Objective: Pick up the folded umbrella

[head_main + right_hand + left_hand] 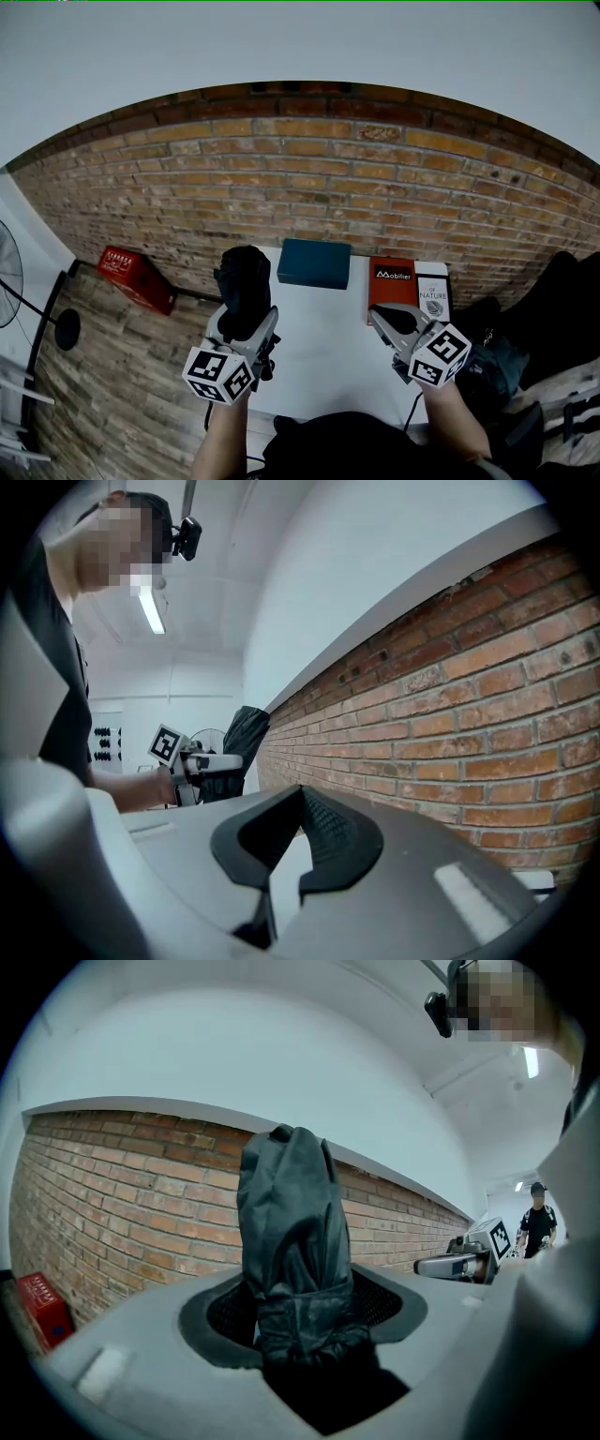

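Note:
The folded umbrella (246, 291) is a black bundle in a crinkled sleeve, held up above the left side of the white table (328, 370). My left gripper (246, 326) is shut on its lower part. In the left gripper view the umbrella (295, 1241) stands upright between the pads and hides the gap of the gripper (300, 1309). My right gripper (382, 315) hovers over the table's right side. Its jaws (300, 797) meet at the tips with nothing between them. From the right gripper view the umbrella (234, 752) shows far off at the left.
A teal box (314, 263), a red book (392, 281) and a white book (433, 295) lie along the table's far edge by the brick wall (309, 169). A red crate (136, 277) and a fan (7, 272) stand at left. Dark bags (553, 309) sit at right.

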The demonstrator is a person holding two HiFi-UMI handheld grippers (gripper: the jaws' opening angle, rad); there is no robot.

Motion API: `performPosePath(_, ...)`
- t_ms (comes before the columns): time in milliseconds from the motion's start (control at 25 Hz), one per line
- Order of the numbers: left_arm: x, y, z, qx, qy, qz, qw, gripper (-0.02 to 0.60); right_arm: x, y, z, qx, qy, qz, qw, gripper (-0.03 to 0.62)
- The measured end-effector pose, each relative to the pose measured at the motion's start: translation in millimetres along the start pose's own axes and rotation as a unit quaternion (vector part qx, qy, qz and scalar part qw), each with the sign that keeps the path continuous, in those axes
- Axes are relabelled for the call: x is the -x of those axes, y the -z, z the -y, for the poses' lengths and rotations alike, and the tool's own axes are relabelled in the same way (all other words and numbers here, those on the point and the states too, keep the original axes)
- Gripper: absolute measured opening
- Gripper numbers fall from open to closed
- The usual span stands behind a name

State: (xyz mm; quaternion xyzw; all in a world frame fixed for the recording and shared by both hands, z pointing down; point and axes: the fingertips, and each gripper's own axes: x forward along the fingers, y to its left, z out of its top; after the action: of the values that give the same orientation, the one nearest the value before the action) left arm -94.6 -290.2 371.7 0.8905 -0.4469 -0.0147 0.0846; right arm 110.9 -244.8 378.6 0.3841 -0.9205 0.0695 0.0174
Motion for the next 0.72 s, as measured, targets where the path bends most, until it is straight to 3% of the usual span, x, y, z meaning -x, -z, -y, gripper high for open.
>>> performPosePath(240,-3.2,10.0,-4.4,0.004,-0.003,-0.008,1.0000,0.288,-1.2,0.1,3.0,0.008,0.004,0.004,1.000,0.000)
performPosePath(480,-6.2,-2.8,-4.4,-0.008,-0.001,0.001,1.0000,0.288,7.2,-11.7,26.8,0.000,0.066,0.032,0.997,0.000)
performPosePath(720,-6.4,-16.7,-2.3,-0.022,0.004,0.012,0.9997,0.287,9.4,-15.6,28.1,0.010,0.072,0.040,0.997,0.000)
